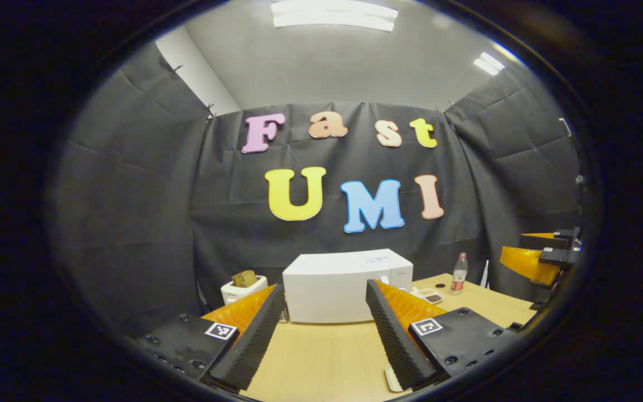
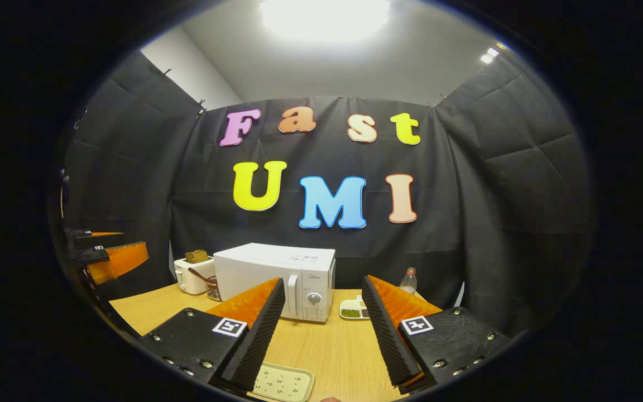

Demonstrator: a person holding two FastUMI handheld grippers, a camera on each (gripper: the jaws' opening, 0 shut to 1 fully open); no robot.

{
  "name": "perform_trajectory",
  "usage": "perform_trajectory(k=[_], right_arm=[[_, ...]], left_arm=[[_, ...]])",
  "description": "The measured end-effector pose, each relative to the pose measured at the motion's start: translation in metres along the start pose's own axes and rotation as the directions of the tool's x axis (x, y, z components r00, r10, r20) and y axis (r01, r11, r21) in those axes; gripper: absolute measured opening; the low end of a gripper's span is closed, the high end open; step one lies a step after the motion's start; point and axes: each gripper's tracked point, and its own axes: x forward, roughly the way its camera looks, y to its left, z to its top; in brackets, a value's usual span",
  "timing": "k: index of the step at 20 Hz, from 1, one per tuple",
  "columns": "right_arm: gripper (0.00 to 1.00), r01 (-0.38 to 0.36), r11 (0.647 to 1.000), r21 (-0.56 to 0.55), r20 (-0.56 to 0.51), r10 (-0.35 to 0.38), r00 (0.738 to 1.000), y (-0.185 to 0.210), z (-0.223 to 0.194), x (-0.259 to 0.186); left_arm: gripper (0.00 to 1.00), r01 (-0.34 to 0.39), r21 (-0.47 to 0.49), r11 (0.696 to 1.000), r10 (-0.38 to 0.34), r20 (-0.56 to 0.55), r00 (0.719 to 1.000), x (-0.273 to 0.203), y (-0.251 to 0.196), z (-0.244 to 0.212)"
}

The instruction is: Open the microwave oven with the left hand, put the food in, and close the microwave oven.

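Jaws wide and empty on both grippers, left gripper [image 1: 324, 329] well short of the microwave [image 1: 338, 285], door shut, food dish [image 2: 355, 311] right of it; off-line reach could miss the handle [image 2: 293, 296].

In the left gripper view, the left gripper [image 1: 324, 329] hangs over the light wooden table [image 1: 321, 357] with its jaws spread wide and nothing between them, facing the closed white box-shaped microwave oven [image 1: 339, 286] beyond. A white toaster holding brown bread [image 1: 243, 286] stands just left of the oven; a small divided white dish of food [image 1: 427, 295] and a clear plastic bottle with a red label [image 1: 459, 273] stand to its right. The right gripper [image 1: 545, 258] shows at the far right edge, above the table.
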Motion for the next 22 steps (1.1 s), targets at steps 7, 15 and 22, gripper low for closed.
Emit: perform_trajectory(k=[7, 15, 22], right_arm=[[0.85, -0.032, 0.999, -0.01, 0.049, 0.032, 0.998, 0.014, 0.014, -0.006], [0.85, -0.027, 0.999, -0.022, 0.063, 0.028, 0.998, 0.01, 0.021, -0.009], [0.85, -0.028, 0.999, -0.027, 0.078, 0.03, 0.997, 0.01, 0.026, -0.013]], left_arm=[[1.0, -0.04, 0.014, 0.999, 0.039, 0.051, 0.998, -0.003, 0.008, 0.019], [1.0, -0.044, -0.015, 0.999, 0.045, 0.072, 0.996, -0.015, 0.005, 0.025], [0.97, -0.056, -0.023, 0.998, 0.058, 0.065, 0.996, -0.018, 0.011, 0.025]])
